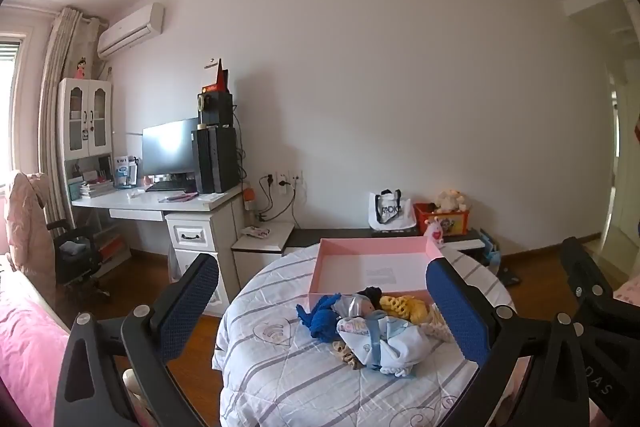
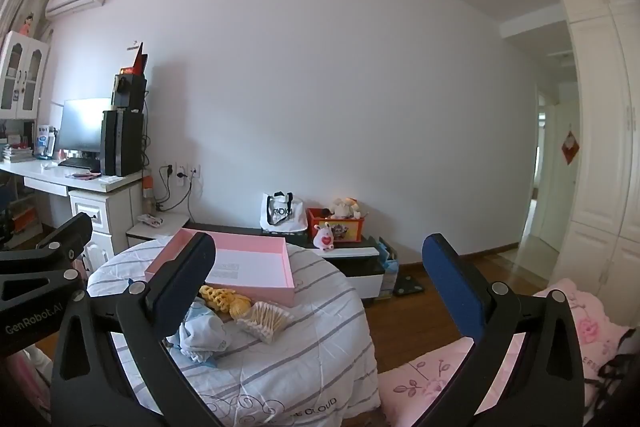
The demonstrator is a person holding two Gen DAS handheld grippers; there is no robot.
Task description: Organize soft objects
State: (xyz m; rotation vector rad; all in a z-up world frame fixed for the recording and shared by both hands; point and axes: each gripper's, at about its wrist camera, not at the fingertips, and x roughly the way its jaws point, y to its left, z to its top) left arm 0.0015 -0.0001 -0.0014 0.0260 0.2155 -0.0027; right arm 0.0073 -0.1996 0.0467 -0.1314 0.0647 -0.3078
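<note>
Because the left finger of the right hand-held gripper (image 2: 316,291) stands in front of the pile in the right wrist view, the blue knitted piece (image 1: 320,317) and the small doll (image 1: 366,301) are hidden there and show only from the left wrist camera. A small tan item (image 1: 346,353) at the near edge of the pile is too small to identify. The pale blue baby garment (image 1: 382,341) is crumpled, so its shape is hard to read.

Both tools are spread wide and hold nothing. The left hand-held gripper (image 1: 322,301) hovers with its blue-padded fingers on either side of the pile in the view, touching none of it as far as the frame shows. The right one hangs over the right part of the table (image 2: 320,347).

All the soft things lie heaped together on the striped quilted cover of the round table, just in front of the open pink box (image 1: 374,247). The yellow knitted piece (image 2: 224,301) lies against the box's near wall, and a cream crocheted piece (image 2: 266,321) sits just right of it. Only a white sheet is visible on the box floor.
</note>
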